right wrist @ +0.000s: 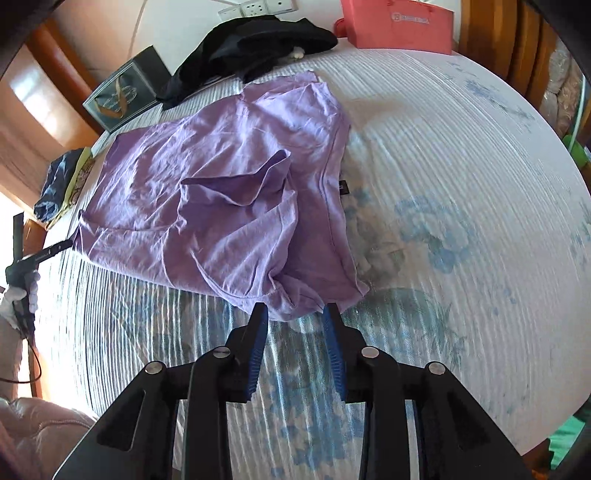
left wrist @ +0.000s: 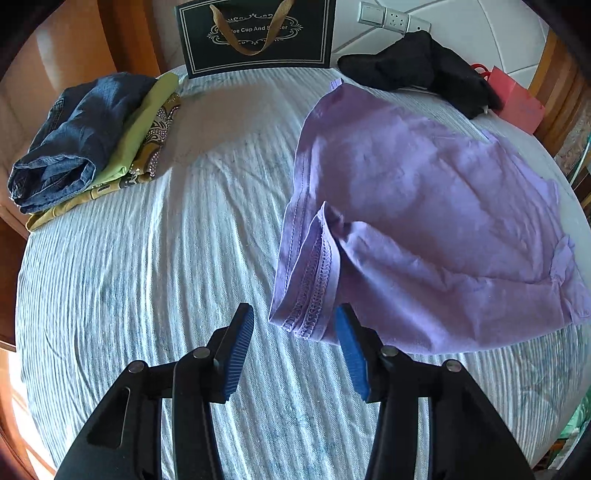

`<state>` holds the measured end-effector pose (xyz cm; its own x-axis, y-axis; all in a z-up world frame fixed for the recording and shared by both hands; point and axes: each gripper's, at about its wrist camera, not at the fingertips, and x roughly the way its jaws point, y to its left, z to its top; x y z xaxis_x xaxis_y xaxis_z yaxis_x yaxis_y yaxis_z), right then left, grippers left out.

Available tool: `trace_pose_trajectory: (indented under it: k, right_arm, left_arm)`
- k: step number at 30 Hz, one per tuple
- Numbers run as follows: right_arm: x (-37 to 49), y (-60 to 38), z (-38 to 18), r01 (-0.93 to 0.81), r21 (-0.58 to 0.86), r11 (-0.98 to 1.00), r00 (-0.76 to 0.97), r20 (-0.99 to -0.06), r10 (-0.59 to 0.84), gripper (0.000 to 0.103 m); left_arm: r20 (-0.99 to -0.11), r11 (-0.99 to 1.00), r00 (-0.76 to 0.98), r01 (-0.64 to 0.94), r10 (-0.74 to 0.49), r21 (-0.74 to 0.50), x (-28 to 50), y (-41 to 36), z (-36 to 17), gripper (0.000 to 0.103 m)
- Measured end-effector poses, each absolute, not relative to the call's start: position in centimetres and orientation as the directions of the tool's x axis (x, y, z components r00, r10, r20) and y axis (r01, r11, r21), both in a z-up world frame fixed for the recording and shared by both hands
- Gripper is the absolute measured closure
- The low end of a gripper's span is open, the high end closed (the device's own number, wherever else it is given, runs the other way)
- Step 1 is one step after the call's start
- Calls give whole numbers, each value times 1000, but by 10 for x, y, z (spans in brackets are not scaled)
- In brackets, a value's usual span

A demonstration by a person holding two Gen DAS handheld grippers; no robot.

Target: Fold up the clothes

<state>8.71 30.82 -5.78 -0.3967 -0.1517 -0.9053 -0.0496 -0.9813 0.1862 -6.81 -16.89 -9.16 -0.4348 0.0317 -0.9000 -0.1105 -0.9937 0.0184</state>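
Note:
A lilac garment (left wrist: 417, 206) lies loosely spread and wrinkled on the striped bedsheet (left wrist: 155, 266). My left gripper (left wrist: 295, 317) is open, its blue pads either side of the garment's near stitched hem corner (left wrist: 314, 291), just short of it. In the right wrist view the same garment (right wrist: 221, 192) lies spread with a raised fold in the middle. My right gripper (right wrist: 297, 312) is open at the garment's near corner (right wrist: 295, 299), with the cloth edge between the fingertips. The left gripper and a gloved hand (right wrist: 22, 284) show at the far left.
A stack of folded clothes, denim on top (left wrist: 74, 147), sits at the bed's far left. A dark gift bag (left wrist: 258, 33), a black garment (left wrist: 417, 70) and a pink bag (left wrist: 517, 99) stand along the headboard. Wooden bed frame edges surround the mattress.

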Motion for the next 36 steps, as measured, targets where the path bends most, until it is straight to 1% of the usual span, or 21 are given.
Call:
trace_pose_trajectory:
  k: [1, 4, 7, 8, 9, 10, 11, 12, 14, 16, 20, 23, 24, 25, 26, 27, 28, 29, 30, 31, 36]
  right_arm:
    - [88, 306, -59, -23, 168, -985, -394, -908, -146, 63]
    - [83, 297, -60, 45, 141, -989, -392, -908, -147, 62]
    - [73, 288, -66, 100, 118, -988, -383, -912, -148, 58]
    - [68, 286, -70, 110, 107, -988, -376, -916, -141, 58]
    - [64, 284, -76, 120, 110, -987, -367, -919, -147, 59]
    - [60, 284, -83, 117, 113, -987, -343, -928, -147, 67]
    - [56, 285, -90, 100, 112, -989, -315, -939, -138, 100]
    - [56, 288, -91, 71, 130, -989, -306, -941, -146, 98]
    - [65, 303, -83, 18, 249, -968, -338, -910, -240, 98]
    - [81, 319, -75, -21, 329, -944, -348, -888, -301, 98]
    - [97, 341, -83, -83, 285, -955, -269, -929, -254, 98]
    - [92, 344, -84, -106, 239, -965, -252, -945, -207, 90]
    - [91, 343, -83, -108, 223, -969, -252, -949, -190, 90]
    - [90, 340, -79, -88, 214, -973, -255, -949, -186, 86]
    - [89, 336, -72, -65, 189, -980, -263, -950, -166, 74]
    - [88, 333, -64, -46, 161, -986, -278, -950, -142, 67]
    - [86, 332, -56, -30, 141, -990, -296, -947, -126, 66]
    - [83, 333, -48, -24, 137, -990, -321, -939, -122, 66]
    - [80, 334, -39, -20, 133, -991, -347, -931, -118, 66]
    - [75, 335, -34, -13, 145, -989, -369, -920, -130, 66]
    - [39, 325, -32, 31, 185, -982, -404, -897, -182, 66]
  left_arm:
    - [-897, -992, -443, -123, 18, 41, -70, -164, -94, 56]
    - [-890, -985, -455, -137, -28, 102, -75, -153, -102, 56]
    - [-890, -986, -455, -128, -38, 107, -76, -153, -101, 56]
    - [-893, -987, -448, -125, -34, 101, -77, -153, -100, 60]
    - [-898, -988, -440, -125, -28, 92, -77, -152, -99, 89]
    - [-902, -989, -431, -116, -37, 96, -77, -152, -98, 100]
    - [-904, -990, -426, -101, -43, 95, -76, -154, -97, 101]
    - [-906, -993, -421, -83, -38, 80, -74, -158, -94, 101]
    - [-915, -999, -404, -41, -11, 31, -67, -170, -86, 101]
    - [-922, -1000, -387, -12, 18, -14, -58, -181, -82, 101]
    - [-943, -998, -327, 8, -59, 60, -46, -194, -93, 101]
    - [-946, -999, -325, 40, -11, -2, -43, -207, -93, 101]
    - [-940, -999, -341, 27, 10, -21, -43, -206, -88, 101]
    - [-933, -999, -358, 9, 31, -36, -43, -203, -82, 100]
    - [-926, -999, -375, -9, 51, -51, -43, -200, -76, 99]
    - [-919, -998, -388, -32, 64, -56, -44, -195, -71, 95]
    - [-914, -997, -400, -57, 74, -56, -45, -189, -66, 88]
    - [-907, -995, -411, -82, 85, -56, -46, -182, -62, 83]
    - [-902, -993, -422, -101, 92, -55, -48, -176, -59, 72]
    - [-896, -992, -432, -118, 99, -52, -50, -169, -57, 64]
    - [-906, -992, -419, -129, 63, -10, -69, -140, -69, 63]
